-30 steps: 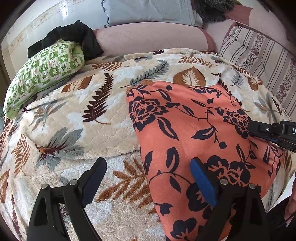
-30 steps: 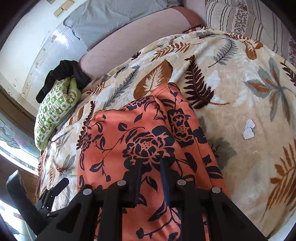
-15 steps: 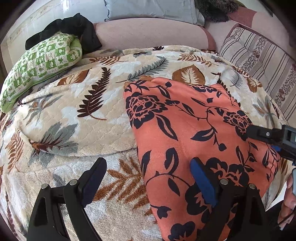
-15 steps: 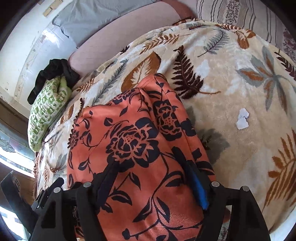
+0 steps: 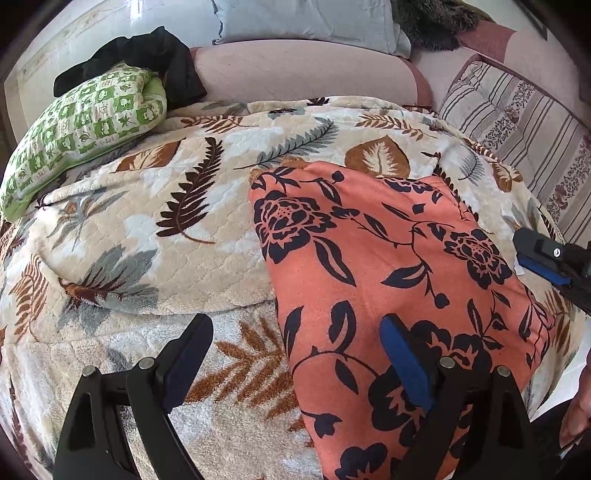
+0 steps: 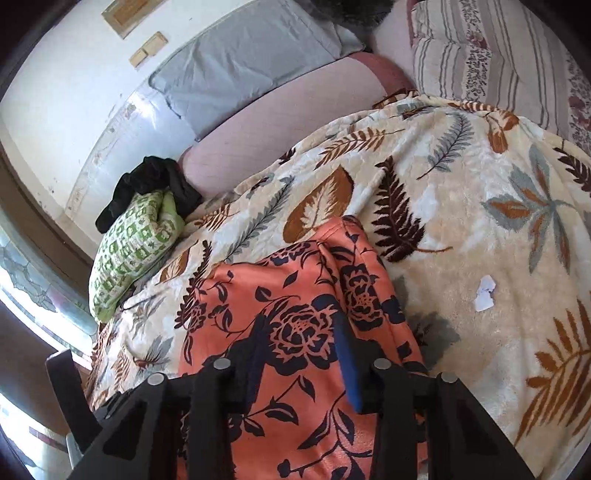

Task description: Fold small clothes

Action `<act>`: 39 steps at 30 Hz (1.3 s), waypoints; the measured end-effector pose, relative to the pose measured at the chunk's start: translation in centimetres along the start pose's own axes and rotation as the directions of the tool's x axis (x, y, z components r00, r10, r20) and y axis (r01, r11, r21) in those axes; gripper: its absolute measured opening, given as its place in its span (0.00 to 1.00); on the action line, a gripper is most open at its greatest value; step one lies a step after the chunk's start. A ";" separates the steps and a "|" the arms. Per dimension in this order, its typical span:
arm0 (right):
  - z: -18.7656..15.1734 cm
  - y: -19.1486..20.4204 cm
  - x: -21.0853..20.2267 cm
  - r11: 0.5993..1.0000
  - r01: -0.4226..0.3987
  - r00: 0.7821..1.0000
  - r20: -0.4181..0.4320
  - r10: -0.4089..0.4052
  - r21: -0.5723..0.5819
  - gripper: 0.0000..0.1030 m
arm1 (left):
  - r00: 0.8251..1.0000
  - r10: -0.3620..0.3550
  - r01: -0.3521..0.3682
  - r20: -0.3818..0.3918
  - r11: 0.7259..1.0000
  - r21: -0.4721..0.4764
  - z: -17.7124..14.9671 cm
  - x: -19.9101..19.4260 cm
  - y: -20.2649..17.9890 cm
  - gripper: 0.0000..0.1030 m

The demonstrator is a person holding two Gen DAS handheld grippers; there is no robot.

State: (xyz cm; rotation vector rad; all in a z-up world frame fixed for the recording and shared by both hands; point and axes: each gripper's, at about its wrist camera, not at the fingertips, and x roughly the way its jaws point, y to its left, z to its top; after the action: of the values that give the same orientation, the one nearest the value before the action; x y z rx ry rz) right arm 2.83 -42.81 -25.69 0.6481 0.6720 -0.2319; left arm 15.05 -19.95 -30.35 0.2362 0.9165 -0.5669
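Observation:
An orange garment with a dark flower print (image 5: 369,258) lies flat and folded on the leaf-patterned blanket (image 5: 147,229). My left gripper (image 5: 295,325) is open wide above the garment's near left edge, one finger over the blanket and one over the cloth. The right gripper (image 6: 300,319) hovers over the garment (image 6: 295,280) near its right side. Its jaws are closing, still a gap apart, and the pads press on nothing. Its tip (image 5: 532,247) shows at the garment's right edge in the left wrist view.
A green patterned pillow (image 5: 85,122) with a black garment (image 5: 147,48) on it lies at the back left. A grey pillow (image 5: 306,18) and a striped cushion (image 5: 517,122) line the back. A white paper scrap (image 6: 484,293) sits on the blanket, right of the garment.
The right gripper's jaws went from nearly shut over the cloth to wide open, then narrowed again, and the gripper rose a little. The left gripper stayed put and open.

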 end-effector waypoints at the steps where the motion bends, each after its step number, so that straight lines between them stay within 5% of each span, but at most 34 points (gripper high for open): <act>1: -0.2 0.3 0.5 1.000 -0.007 1.000 -0.025 0.007 -0.010 0.37 | 1.000 0.001 -0.001 0.000 1.000 0.000 0.0 0.0 0.0 0.89; 5: -1.6 0.2 3.9 0.999 0.032 0.979 -0.198 -0.038 -0.032 0.35 | 1.000 0.000 0.000 -0.010 1.000 0.004 0.0 0.4 0.0 0.89; 12: -1.2 -0.4 3.0 1.000 -0.003 0.985 -0.171 0.005 0.015 0.36 | 1.000 -0.006 0.006 -0.010 1.000 -0.001 0.1 0.4 0.1 0.89; 19: 0.1 -0.4 0.3 1.000 -0.001 1.000 -0.028 0.002 0.022 0.38 | 1.000 -0.012 0.013 0.010 1.000 -0.012 0.4 -0.1 0.3 0.89; 23: 0.8 -1.6 -0.4 0.995 -0.029 1.000 0.002 0.029 0.095 0.64 | 0.999 -0.029 0.029 0.027 1.000 -0.011 0.6 -0.5 0.4 0.89; 39: 1.1 -3.1 -0.9 0.987 -0.036 0.999 0.013 0.035 0.157 0.64 | 0.997 -0.059 0.060 0.048 0.998 -0.024 1.2 -1.2 0.6 0.89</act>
State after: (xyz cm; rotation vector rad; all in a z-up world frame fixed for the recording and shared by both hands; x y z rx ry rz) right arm 1.46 -45.90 -25.91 0.8091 0.6356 -0.2571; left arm 15.60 -19.52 -28.74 0.1722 0.8863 -0.6127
